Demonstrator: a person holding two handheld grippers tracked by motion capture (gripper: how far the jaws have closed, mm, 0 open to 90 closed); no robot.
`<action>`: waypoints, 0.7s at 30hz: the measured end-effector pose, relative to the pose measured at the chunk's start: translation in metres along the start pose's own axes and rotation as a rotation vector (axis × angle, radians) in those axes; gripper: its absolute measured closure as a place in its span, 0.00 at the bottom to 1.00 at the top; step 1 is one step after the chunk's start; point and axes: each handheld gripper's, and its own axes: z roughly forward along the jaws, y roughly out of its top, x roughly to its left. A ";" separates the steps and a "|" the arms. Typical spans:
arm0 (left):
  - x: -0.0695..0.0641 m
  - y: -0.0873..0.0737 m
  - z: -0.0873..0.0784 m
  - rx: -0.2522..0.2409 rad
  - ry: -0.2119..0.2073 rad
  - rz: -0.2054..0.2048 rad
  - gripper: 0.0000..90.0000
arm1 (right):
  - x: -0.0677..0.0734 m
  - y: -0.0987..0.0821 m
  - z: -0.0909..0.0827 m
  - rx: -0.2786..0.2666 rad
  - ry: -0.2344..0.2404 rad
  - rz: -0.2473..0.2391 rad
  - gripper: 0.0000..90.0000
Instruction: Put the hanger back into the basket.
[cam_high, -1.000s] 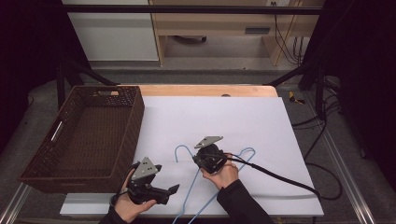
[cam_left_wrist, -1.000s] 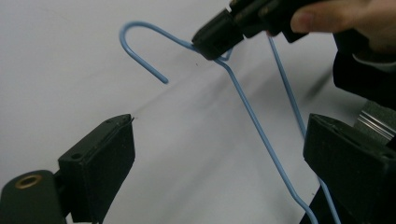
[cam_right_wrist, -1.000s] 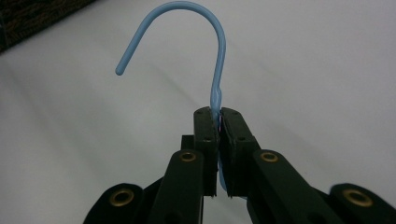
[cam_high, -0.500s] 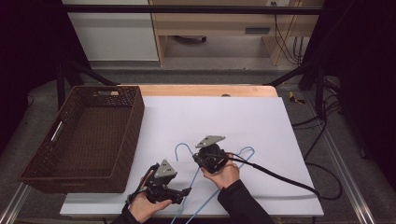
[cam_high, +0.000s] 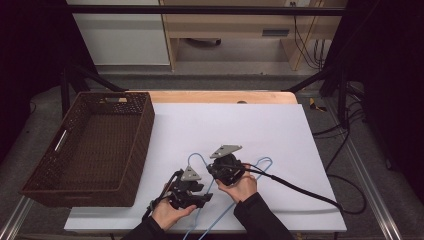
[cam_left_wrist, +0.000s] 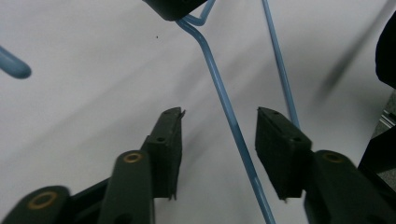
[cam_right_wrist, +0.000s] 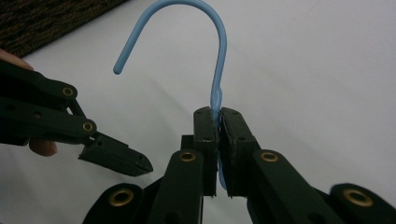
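While the right gripper clamped the blue wire hanger at its neck, the left gripper gaped around one arm; light, stiff, likely slippery.

Black tongs with brass-coloured rivets, grey three-cornered plates, black cables, and seemingly dark sleeves.

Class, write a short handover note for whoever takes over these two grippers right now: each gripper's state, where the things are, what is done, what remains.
Right gripper: shut on the blue hanger at the neck just below its hook.
Left gripper: open, jaws either side of one hanger arm, not yet closed.
The hanger lies at the near edge of the white table; the wicker basket stands at its left.
Done: neck gripped.
Left: probably close the left gripper on the arm, then lift.
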 end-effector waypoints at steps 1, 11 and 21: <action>0.000 0.000 0.000 0.003 -0.001 -0.006 0.64 | 0.000 0.000 0.000 0.000 0.000 0.000 0.96; -0.006 0.005 0.007 0.008 0.016 -0.054 0.85 | 0.000 0.000 0.000 -0.004 -0.003 0.006 0.96; -0.011 0.006 0.007 0.018 0.053 -0.094 0.91 | -0.002 0.000 -0.001 -0.003 -0.005 0.008 0.96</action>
